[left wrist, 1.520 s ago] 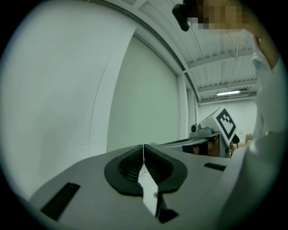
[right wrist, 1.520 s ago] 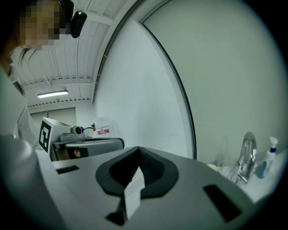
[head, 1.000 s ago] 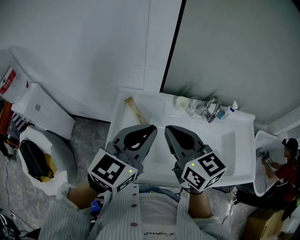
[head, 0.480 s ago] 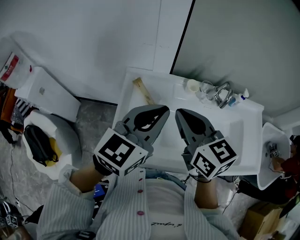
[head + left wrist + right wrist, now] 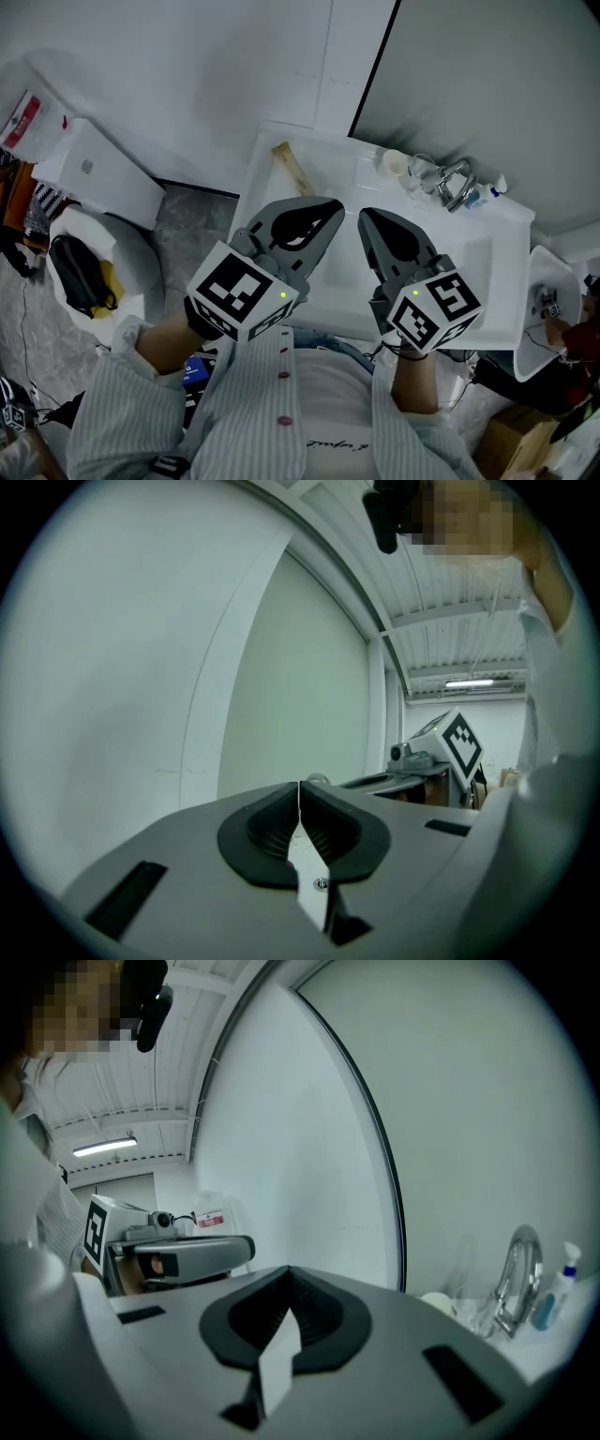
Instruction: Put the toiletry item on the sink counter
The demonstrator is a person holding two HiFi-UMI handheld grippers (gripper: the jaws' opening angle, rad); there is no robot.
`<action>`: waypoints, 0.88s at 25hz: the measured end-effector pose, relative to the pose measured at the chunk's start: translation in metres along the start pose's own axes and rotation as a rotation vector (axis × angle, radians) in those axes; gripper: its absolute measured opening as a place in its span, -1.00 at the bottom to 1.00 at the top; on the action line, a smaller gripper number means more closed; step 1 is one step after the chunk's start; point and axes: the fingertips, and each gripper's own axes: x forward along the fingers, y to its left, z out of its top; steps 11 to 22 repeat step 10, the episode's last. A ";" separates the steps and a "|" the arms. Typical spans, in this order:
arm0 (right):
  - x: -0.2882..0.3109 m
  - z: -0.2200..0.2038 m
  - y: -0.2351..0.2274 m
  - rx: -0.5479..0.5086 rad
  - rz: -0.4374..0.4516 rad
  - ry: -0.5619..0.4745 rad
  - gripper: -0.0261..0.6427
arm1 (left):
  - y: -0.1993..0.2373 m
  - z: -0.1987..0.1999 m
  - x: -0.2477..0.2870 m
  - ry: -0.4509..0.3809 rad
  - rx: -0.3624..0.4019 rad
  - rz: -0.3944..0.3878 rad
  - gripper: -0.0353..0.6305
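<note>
A white sink counter (image 5: 272,183) stands against the wall. A tan, stick-shaped toiletry item (image 5: 292,169) lies on its back left corner. My left gripper (image 5: 334,208) and right gripper (image 5: 367,218) hover side by side over the basin, both shut and holding nothing. In the left gripper view the jaws (image 5: 300,791) meet in a thin line. The right gripper's jaws (image 5: 289,1277) are pressed together too. The faucet (image 5: 457,185) is at the back right, also seen as the faucet (image 5: 514,1279) in the right gripper view.
A pale cup (image 5: 394,162), a clear glass (image 5: 422,172) and a small blue bottle (image 5: 492,187) stand beside the faucet. At the left are a toilet (image 5: 131,272) with a black bag (image 5: 75,277) on it and its tank (image 5: 94,173). A second basin (image 5: 539,309) is at the right.
The head view has swung a little, so the sink sits further right in the picture. Both grippers stay shut side by side over the basin.
</note>
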 end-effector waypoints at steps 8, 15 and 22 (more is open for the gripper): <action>0.004 0.000 -0.002 0.002 0.003 0.002 -0.90 | 0.005 -0.004 0.000 0.017 0.003 0.000 -0.84; 0.004 -0.001 -0.003 0.005 -0.001 -0.001 -0.90 | 0.006 -0.005 0.001 0.017 0.006 -0.002 -0.84; 0.004 -0.001 -0.003 0.005 -0.001 -0.001 -0.90 | 0.006 -0.005 0.001 0.017 0.006 -0.002 -0.84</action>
